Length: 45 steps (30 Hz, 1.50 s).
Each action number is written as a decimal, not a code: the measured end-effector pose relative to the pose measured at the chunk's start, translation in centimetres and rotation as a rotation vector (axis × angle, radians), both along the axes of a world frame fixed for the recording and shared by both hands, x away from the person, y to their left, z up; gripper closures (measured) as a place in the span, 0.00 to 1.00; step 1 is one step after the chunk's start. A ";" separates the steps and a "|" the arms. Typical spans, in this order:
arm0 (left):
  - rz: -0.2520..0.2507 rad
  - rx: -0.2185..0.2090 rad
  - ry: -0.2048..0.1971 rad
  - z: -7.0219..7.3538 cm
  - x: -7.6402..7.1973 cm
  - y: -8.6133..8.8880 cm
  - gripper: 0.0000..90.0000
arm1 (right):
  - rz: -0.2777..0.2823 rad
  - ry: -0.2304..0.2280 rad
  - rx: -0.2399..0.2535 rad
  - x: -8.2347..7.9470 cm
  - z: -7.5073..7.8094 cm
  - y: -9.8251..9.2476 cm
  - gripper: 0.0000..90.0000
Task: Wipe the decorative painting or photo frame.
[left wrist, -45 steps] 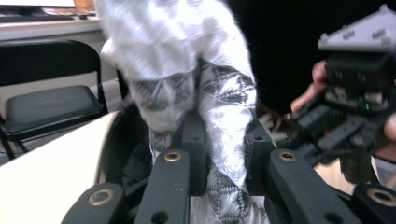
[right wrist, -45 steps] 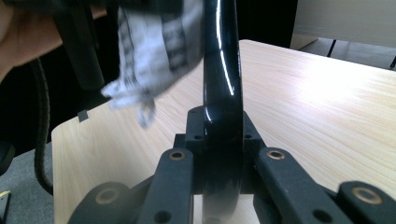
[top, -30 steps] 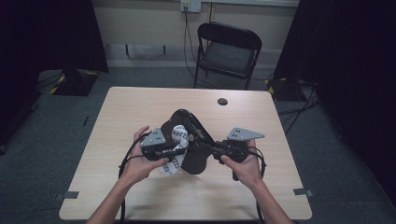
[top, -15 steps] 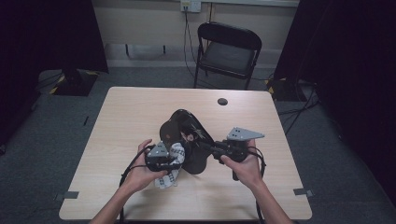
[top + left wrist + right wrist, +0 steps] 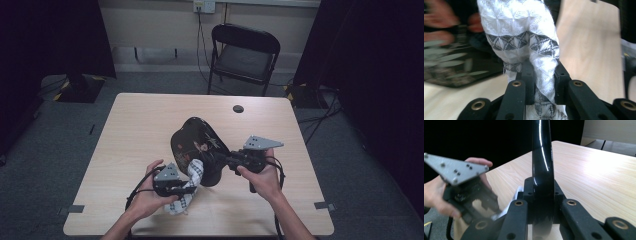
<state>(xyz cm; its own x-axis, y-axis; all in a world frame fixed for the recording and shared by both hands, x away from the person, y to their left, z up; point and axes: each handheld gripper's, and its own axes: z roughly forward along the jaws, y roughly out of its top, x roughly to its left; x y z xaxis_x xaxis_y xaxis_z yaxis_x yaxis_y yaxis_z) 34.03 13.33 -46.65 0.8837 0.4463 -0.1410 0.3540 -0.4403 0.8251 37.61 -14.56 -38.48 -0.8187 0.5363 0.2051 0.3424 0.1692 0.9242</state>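
Both sets of fingers are clamped: left gripper on the cloth, right gripper on the black plate's rim.

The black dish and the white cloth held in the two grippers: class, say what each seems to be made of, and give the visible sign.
Black dish: probably glazed ceramic or lacquered plastic; its rim is glossy with sharp light streaks, and printed leaves show on it.
White cloth: woven textile, likely cotton; matte, with a visible diamond weave, grey bands and soft folds.
Table: pale wood-look top, probably laminate; fine, even grain.

Looks like a recording lab or studio: black curtains, grey carpet, lone wooden bench, folding chair, wall socket with trailing cables.
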 end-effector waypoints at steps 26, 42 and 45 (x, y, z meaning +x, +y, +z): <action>0.009 -0.023 0.030 -0.7 0.0 -0.8 0.48 | 0.013 0.000 -0.007 0.3 0.1 0.1 0.90; 0.057 -0.099 -0.052 2.1 0.7 1.1 0.42 | 0.012 0.015 -0.013 0.4 0.0 0.2 0.89; 0.095 -0.128 -0.090 3.4 1.4 2.3 0.42 | 0.016 0.020 -0.014 0.5 0.0 0.2 0.88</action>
<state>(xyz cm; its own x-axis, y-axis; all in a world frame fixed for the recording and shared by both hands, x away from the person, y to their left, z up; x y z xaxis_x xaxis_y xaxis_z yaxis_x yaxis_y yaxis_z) 35.47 15.62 -43.30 0.8502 0.5115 -0.1244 0.3114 -0.2982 0.9023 38.13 -14.34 -38.46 -0.8231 0.5258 0.2144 0.3582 0.1879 0.9146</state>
